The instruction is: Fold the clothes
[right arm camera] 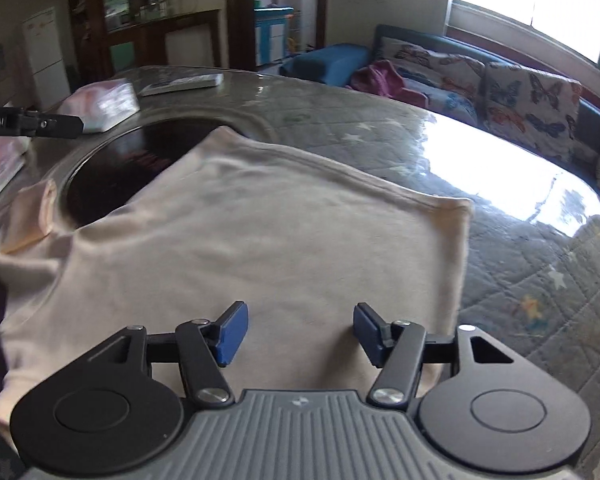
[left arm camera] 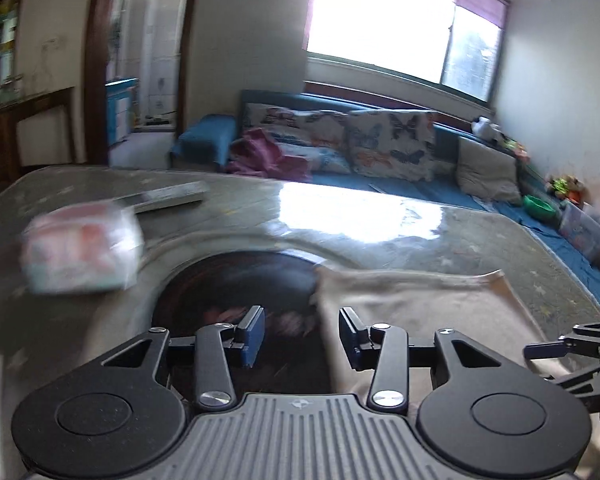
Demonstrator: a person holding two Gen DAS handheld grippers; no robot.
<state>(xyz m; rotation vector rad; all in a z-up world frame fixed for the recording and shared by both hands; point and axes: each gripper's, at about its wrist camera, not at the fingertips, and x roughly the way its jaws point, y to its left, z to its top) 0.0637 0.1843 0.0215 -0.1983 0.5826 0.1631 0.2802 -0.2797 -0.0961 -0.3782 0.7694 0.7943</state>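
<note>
A beige garment [right arm camera: 260,232] lies spread flat on the grey table [right arm camera: 520,240], partly over a dark round inset [right arm camera: 112,168]. It also shows in the left wrist view [left arm camera: 420,300]. My right gripper [right arm camera: 300,334] is open and empty, hovering over the garment's near part. My left gripper [left arm camera: 302,336] is open and empty, above the dark inset [left arm camera: 236,280] at the garment's left edge. The right gripper's arm [left arm camera: 580,348] shows at the right edge of the left wrist view; the left gripper's finger [right arm camera: 48,126] shows at the left of the right wrist view.
A white and pink packet [left arm camera: 84,248] and a flat book [left arm camera: 168,196] lie on the table's far left. A pink item [right arm camera: 0,168] lies at the table's left edge. Behind the table stands a blue sofa [left arm camera: 420,184] with butterfly cushions [left arm camera: 392,148] and a magenta cloth [left arm camera: 260,152].
</note>
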